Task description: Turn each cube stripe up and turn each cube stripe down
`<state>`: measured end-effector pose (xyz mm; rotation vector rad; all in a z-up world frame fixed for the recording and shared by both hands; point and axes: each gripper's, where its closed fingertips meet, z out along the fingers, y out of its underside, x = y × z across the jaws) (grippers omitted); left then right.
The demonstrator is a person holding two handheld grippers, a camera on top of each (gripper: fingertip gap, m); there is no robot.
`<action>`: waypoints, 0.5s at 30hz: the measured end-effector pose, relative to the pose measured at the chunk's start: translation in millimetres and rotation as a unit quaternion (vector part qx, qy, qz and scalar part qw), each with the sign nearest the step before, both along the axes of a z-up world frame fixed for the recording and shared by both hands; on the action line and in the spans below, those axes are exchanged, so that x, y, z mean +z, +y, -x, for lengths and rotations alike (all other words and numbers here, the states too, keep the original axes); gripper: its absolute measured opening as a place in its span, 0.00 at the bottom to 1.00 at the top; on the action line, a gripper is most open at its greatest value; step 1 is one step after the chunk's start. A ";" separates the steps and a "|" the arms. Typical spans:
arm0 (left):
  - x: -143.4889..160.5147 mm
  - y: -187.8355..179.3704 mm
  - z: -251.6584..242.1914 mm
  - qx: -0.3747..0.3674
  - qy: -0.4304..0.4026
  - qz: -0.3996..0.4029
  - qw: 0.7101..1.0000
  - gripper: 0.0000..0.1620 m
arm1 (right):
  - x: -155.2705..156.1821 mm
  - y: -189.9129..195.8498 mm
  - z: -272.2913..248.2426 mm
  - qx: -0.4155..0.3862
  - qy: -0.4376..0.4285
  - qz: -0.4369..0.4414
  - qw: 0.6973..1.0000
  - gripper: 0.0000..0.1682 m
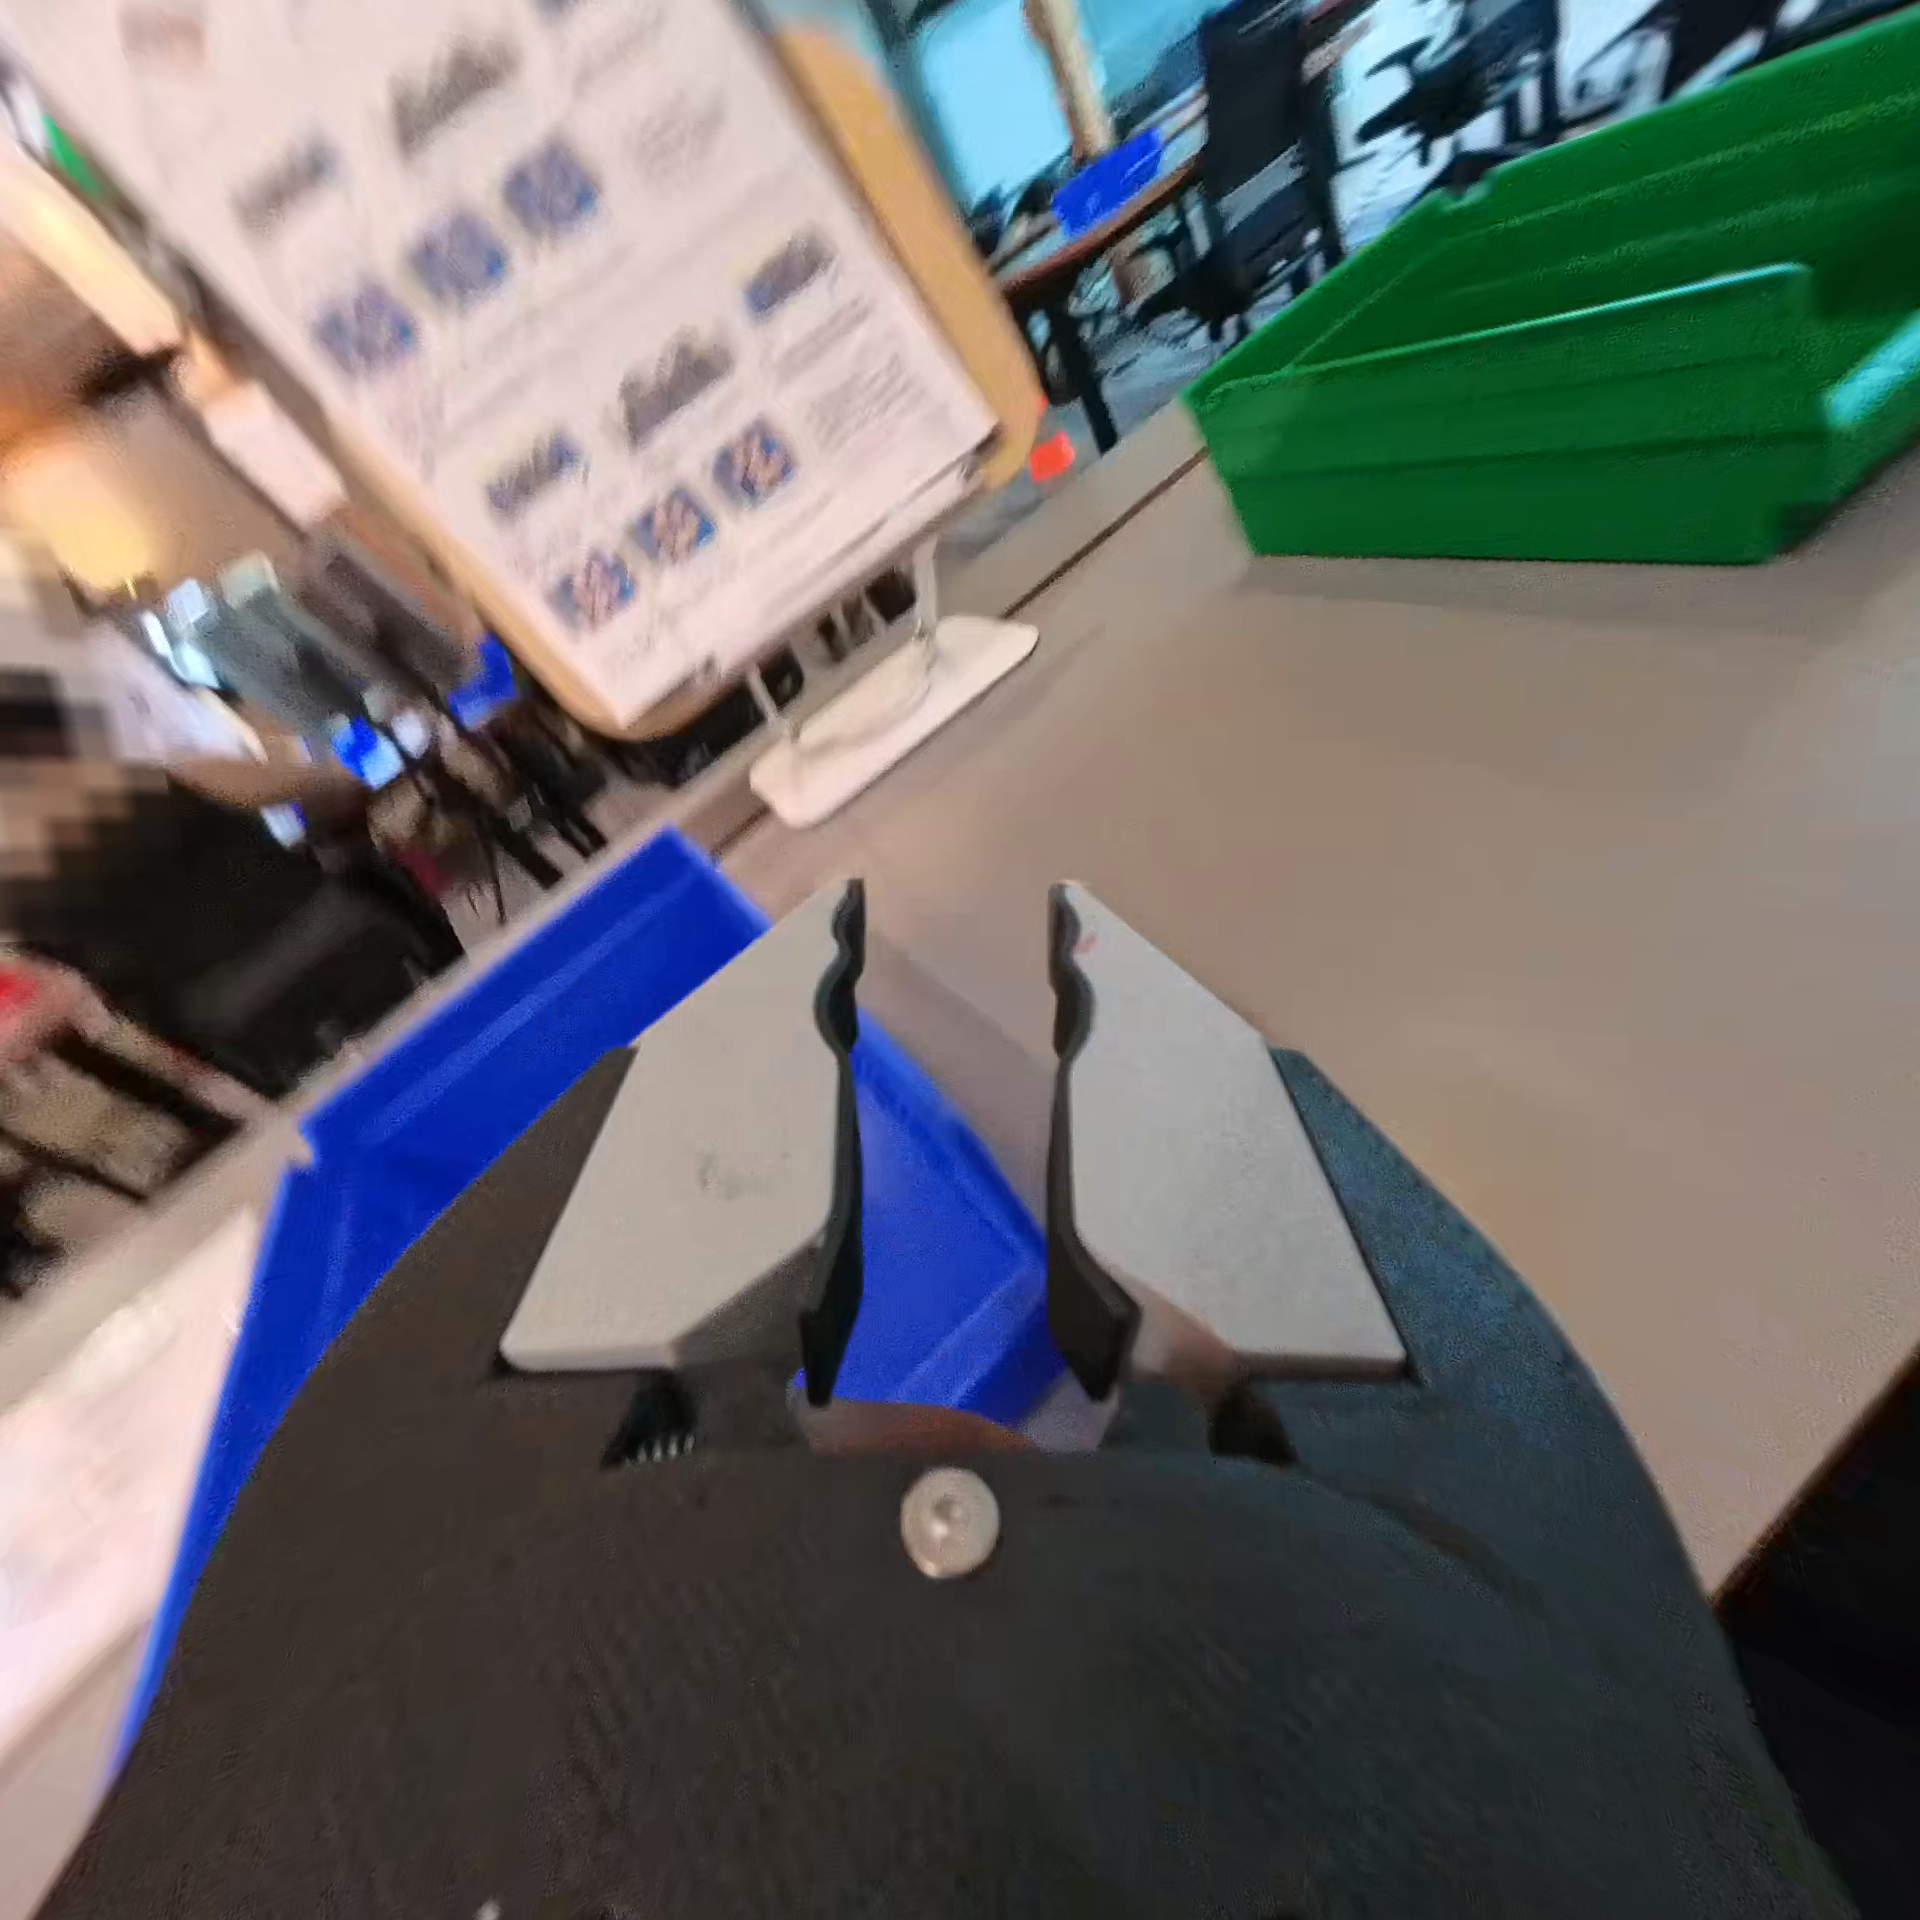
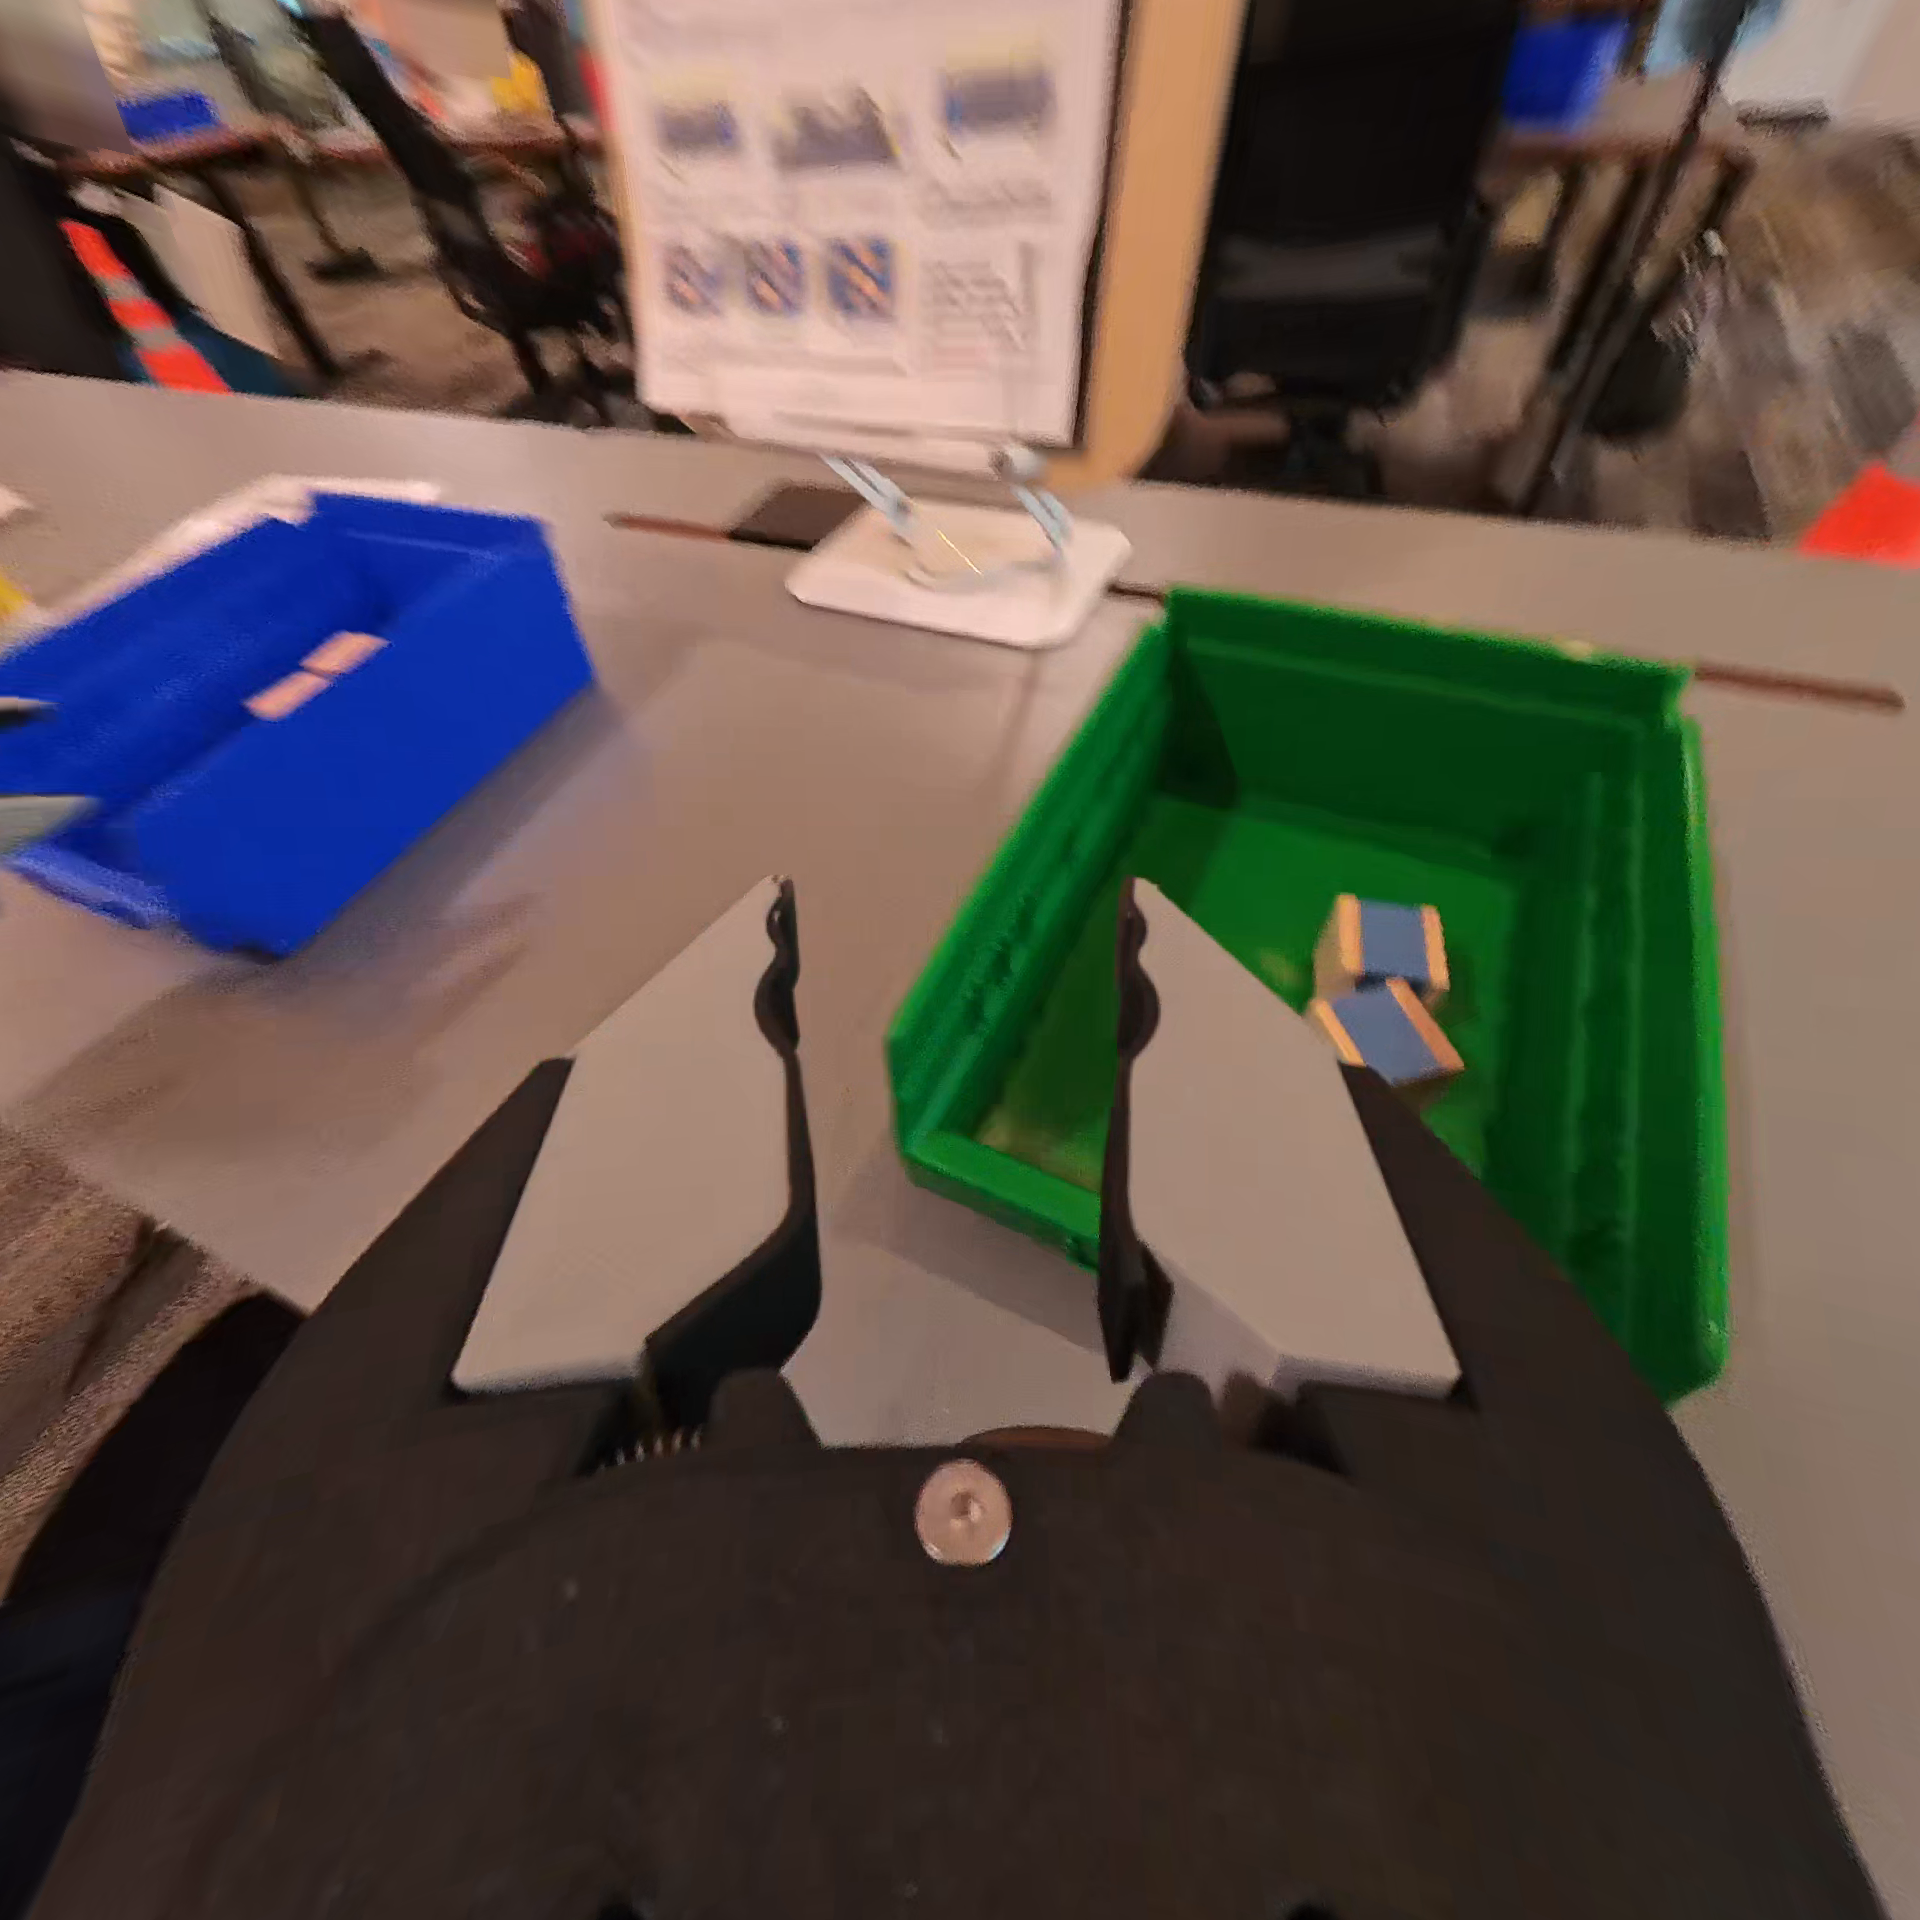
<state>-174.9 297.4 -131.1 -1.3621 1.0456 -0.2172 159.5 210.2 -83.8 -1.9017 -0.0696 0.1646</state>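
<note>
In the right wrist view a green bin [image 2: 1621, 935] holds two wooden cubes with a blue stripe on top [image 2: 1387, 940] [image 2: 1387, 1034]. A blue bin [image 2: 343, 831] at the left holds two cubes [image 2: 317, 675] showing plain wood tops. My right gripper [image 2: 956, 904] is open and empty, above the table by the green bin's near left corner. My left gripper [image 1: 956, 904] is open and empty, tilted, above the blue bin [image 1: 520, 1039]. The green bin [image 1: 1558, 416] lies far right in that view.
A white instruction sheet on a stand [image 2: 966, 561] stands at the back middle of the grey table [image 2: 727, 748], and shows in the left wrist view [image 1: 894, 707]. Chairs and desks fill the room behind. The left gripper's tip [image 2: 31, 821] shows at the blue bin.
</note>
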 end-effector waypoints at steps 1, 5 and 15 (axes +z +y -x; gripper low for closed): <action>-5.4 10.9 10.2 0.016 -0.018 0.037 0.999 0.21 | 16.2 -7.7 10.1 0.012 -0.004 -0.028 1.000 0.35; -13.5 43.7 54.6 0.079 -0.065 0.112 0.988 0.25 | 53.2 -29.0 27.9 0.025 -0.020 -0.121 0.992 0.32; -41.7 108.1 64.0 0.111 -0.014 0.215 0.970 0.26 | 47.6 -24.3 39.6 0.065 0.002 -0.112 0.992 0.31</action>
